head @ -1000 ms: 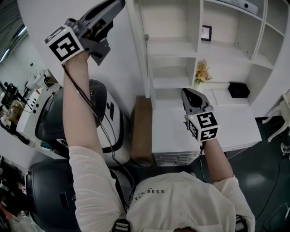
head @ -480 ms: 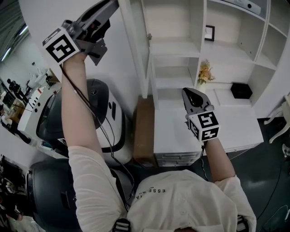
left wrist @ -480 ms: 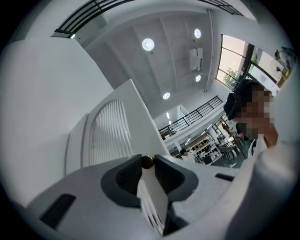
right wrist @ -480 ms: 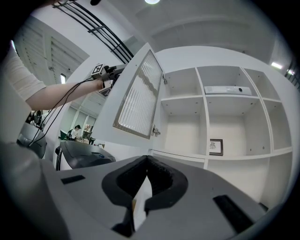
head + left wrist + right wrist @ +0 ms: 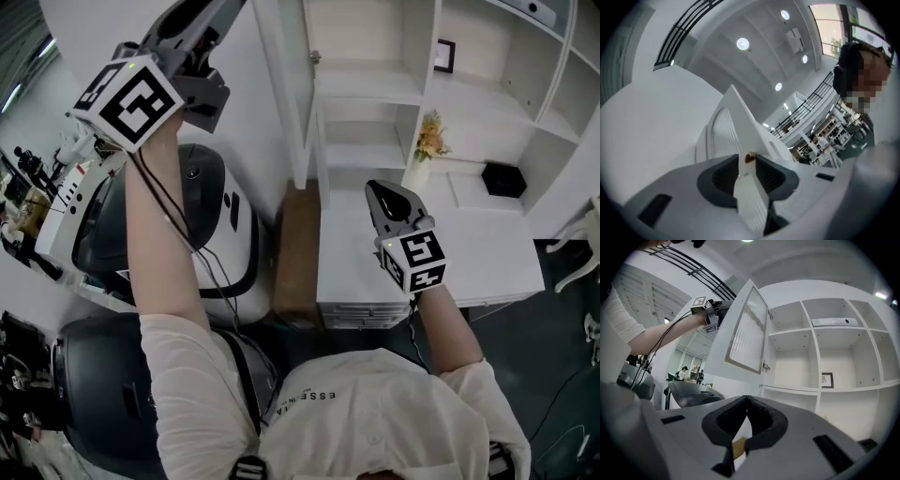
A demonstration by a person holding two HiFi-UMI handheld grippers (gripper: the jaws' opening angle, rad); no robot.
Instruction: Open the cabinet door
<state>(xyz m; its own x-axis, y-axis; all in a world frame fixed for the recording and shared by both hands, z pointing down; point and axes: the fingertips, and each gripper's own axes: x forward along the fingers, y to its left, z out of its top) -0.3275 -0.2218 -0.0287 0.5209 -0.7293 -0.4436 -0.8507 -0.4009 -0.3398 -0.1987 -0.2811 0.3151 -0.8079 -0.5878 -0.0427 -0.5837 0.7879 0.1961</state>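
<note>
Against a white shelving unit (image 5: 375, 84) above a white bench (image 5: 487, 253): cabinet door (image 5: 277, 94) standing ajar at 12 o'clock in the head view. Left tongs (image 5: 220, 7) at 11 o'clock, opening, pads still against the door's edge. Right tongs (image 5: 380, 190) pressed together, empty, at 5 o'clock from the door.
</note>
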